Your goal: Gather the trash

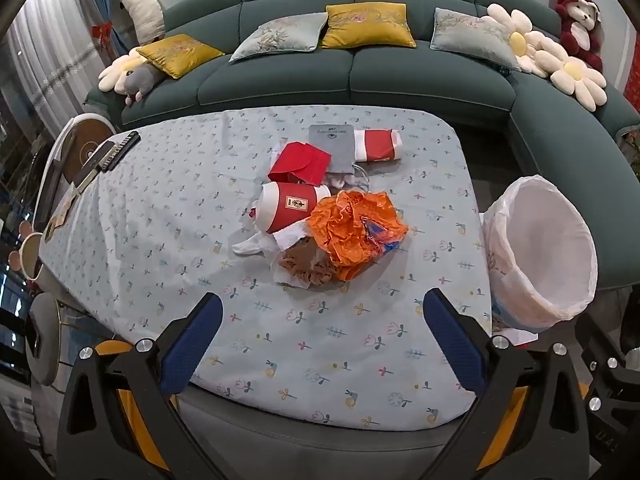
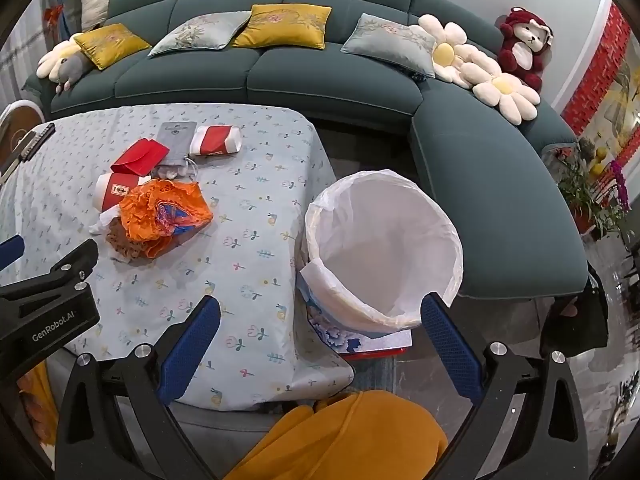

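Note:
A pile of trash lies mid-table: a crumpled orange plastic bag [image 1: 356, 232] [image 2: 164, 212], a red paper cup on its side [image 1: 290, 208] [image 2: 116, 192], a red carton [image 1: 300, 162] [image 2: 140, 156], white tissue [image 1: 256, 244], brown crumpled paper [image 1: 308, 266] [image 2: 120, 240], a grey pouch [image 1: 332, 148] [image 2: 176, 136] and a red-and-white packet [image 1: 378, 145] [image 2: 216, 140]. A white-lined trash bin [image 1: 544, 252] [image 2: 384, 248] stands right of the table. My left gripper [image 1: 322, 336] is open and empty, near the pile. My right gripper [image 2: 320, 340] is open and empty, near the bin.
The table [image 1: 160, 220] [image 2: 256, 240] has a floral cloth. A remote and dark objects [image 1: 116, 152] lie at its far left edge. A green sofa [image 1: 352, 76] with cushions and plush toys curves behind and to the right. Plants [image 2: 592, 192] stand far right.

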The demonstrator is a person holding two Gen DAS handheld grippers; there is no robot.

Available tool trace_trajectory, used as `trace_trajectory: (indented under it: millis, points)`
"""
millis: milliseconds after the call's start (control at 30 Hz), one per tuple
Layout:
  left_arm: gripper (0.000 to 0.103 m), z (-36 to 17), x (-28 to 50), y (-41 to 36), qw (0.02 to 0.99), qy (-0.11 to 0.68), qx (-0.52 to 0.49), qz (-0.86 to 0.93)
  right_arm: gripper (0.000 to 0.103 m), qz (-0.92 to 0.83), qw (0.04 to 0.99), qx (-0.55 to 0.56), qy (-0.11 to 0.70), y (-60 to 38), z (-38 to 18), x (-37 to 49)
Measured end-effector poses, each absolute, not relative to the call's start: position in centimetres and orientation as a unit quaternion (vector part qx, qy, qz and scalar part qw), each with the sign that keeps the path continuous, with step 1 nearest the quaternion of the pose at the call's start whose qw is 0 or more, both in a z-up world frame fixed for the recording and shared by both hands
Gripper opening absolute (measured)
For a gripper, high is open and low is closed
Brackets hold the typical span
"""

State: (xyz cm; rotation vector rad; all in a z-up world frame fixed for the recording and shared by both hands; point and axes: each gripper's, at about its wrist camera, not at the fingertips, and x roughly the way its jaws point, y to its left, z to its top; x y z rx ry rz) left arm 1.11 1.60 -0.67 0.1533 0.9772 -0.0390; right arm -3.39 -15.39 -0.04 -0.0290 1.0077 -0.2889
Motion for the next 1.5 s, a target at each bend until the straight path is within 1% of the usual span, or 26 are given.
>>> trace_trajectory:
  millis: [1500]
  points:
    - [0.096, -0.39, 1.02, 1.40, 0.880, 0.467, 0.082, -0.006, 0.096, -0.137, 0.866, -0.013, 0.480, -14.66, 0.54, -2.55]
